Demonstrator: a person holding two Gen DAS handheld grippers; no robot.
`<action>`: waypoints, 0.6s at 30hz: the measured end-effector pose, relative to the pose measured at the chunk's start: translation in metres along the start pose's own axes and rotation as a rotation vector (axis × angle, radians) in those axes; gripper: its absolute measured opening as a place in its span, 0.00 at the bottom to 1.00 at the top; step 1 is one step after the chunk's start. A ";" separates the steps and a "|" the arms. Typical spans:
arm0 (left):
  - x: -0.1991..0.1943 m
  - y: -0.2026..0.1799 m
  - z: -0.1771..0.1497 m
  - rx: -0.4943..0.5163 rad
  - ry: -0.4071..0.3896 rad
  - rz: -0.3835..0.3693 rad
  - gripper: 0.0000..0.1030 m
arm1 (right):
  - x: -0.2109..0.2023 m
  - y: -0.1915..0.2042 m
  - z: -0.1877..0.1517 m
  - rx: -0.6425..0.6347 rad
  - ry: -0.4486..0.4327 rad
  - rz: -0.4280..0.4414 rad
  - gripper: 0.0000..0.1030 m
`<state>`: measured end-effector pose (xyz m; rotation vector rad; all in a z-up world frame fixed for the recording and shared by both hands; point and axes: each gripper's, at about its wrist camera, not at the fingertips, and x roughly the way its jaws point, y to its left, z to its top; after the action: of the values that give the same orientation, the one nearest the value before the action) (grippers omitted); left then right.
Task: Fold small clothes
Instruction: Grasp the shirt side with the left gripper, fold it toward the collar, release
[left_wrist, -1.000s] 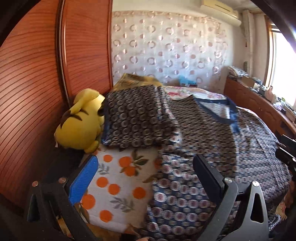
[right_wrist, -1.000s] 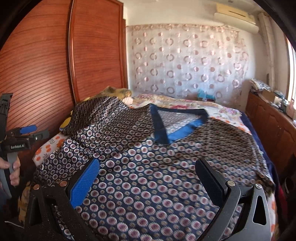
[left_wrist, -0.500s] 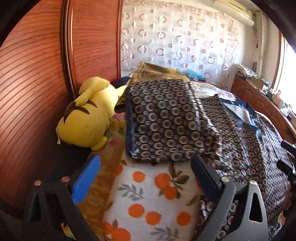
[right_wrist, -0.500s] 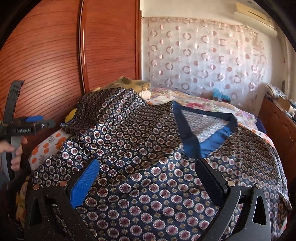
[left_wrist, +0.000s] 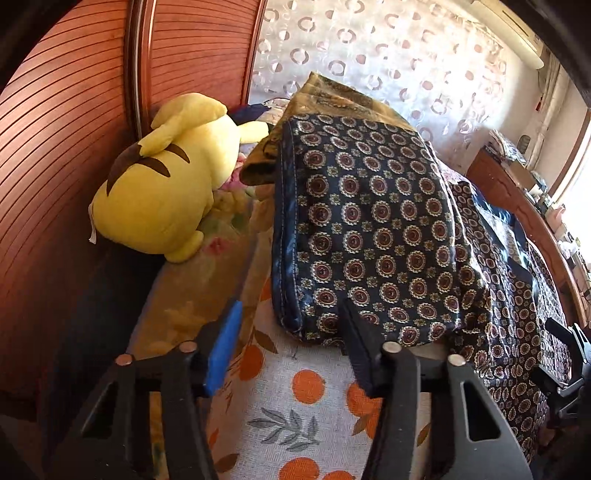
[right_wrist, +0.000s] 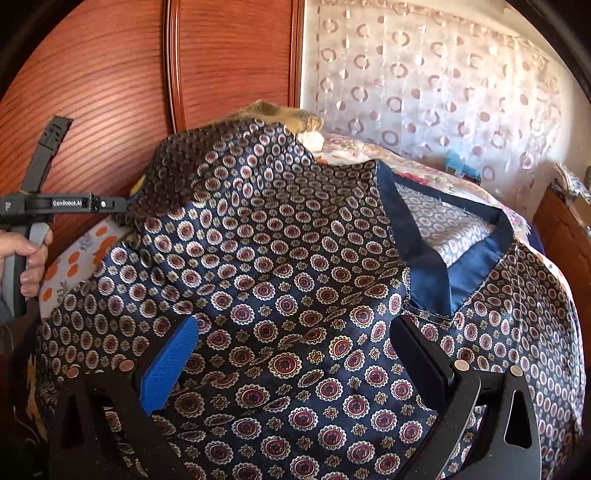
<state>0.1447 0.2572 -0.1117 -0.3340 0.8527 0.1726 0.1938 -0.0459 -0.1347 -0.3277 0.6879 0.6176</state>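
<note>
Patterned navy shirt (right_wrist: 295, 266) lies spread on the bed; left gripper (left_wrist: 288, 332) fingers are closing around its sleeve hem, while right gripper (right_wrist: 295, 354) fingers stand apart above it.

Left gripper (left_wrist: 288, 332) tilted down, jaws closing, nothing between them. Right gripper (right_wrist: 295, 347) tilted down, jaws wide apart. Person's hand (right_wrist: 27, 258) wraps left gripper's handle.

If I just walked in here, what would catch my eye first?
Probably the dark blue patterned garment spread across the bed, its plain blue neckline toward the curtain. Next, the yellow plush toy lying against the red-brown wardrobe, beside the garment's sleeve.
</note>
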 end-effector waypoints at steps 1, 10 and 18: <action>0.000 -0.003 0.000 0.010 0.003 -0.002 0.47 | 0.002 0.001 0.001 -0.002 0.008 -0.002 1.00; 0.005 -0.004 -0.003 0.020 0.018 0.013 0.41 | 0.017 0.018 0.000 -0.062 0.046 -0.047 1.00; -0.012 -0.011 -0.002 0.045 -0.027 -0.004 0.25 | 0.027 0.027 -0.001 -0.104 0.084 -0.094 1.00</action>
<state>0.1382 0.2462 -0.1015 -0.2908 0.8283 0.1537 0.1925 -0.0139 -0.1556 -0.4818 0.7182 0.5531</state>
